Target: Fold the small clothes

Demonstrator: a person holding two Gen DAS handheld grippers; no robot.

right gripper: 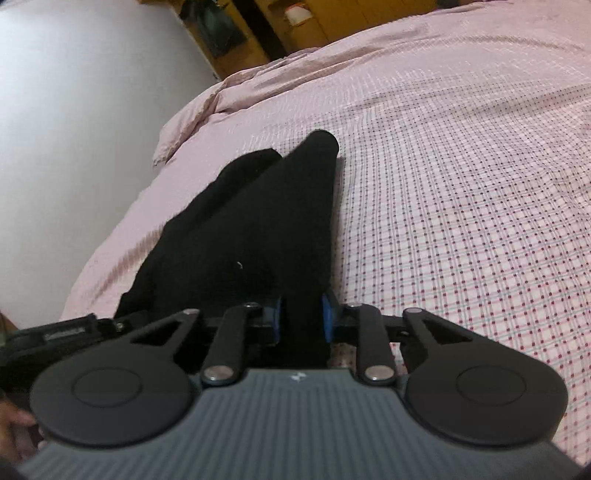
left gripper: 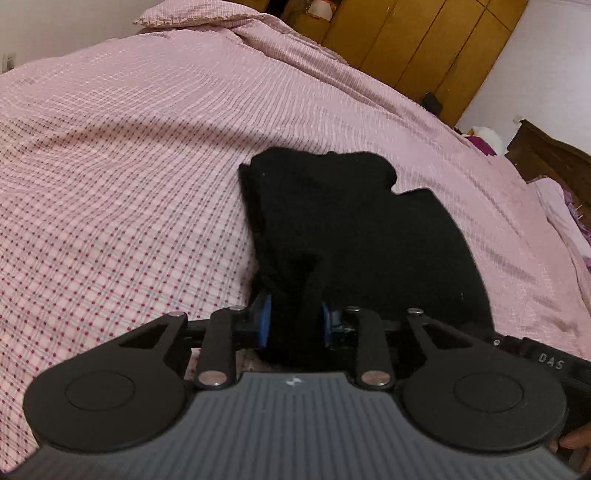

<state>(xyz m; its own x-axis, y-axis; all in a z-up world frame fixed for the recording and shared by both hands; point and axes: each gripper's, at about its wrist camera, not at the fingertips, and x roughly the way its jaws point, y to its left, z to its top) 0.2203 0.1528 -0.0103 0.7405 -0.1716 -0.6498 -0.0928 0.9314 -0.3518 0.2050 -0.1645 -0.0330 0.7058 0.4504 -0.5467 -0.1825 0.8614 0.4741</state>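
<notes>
Now the left gripper [left gripper: 295, 325] and right gripper [right gripper: 301, 319] each clamp the near edge of the black knitted garment [left gripper: 351, 236] [right gripper: 251, 229], which lies on the pink checked bedspread [left gripper: 129, 184] [right gripper: 461, 184].

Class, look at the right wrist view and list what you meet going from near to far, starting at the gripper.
right gripper, shut on the black garment → garment stretching away over the pink checked bedspread → rumpled bedspread edge → wooden furniture at the back.
</notes>
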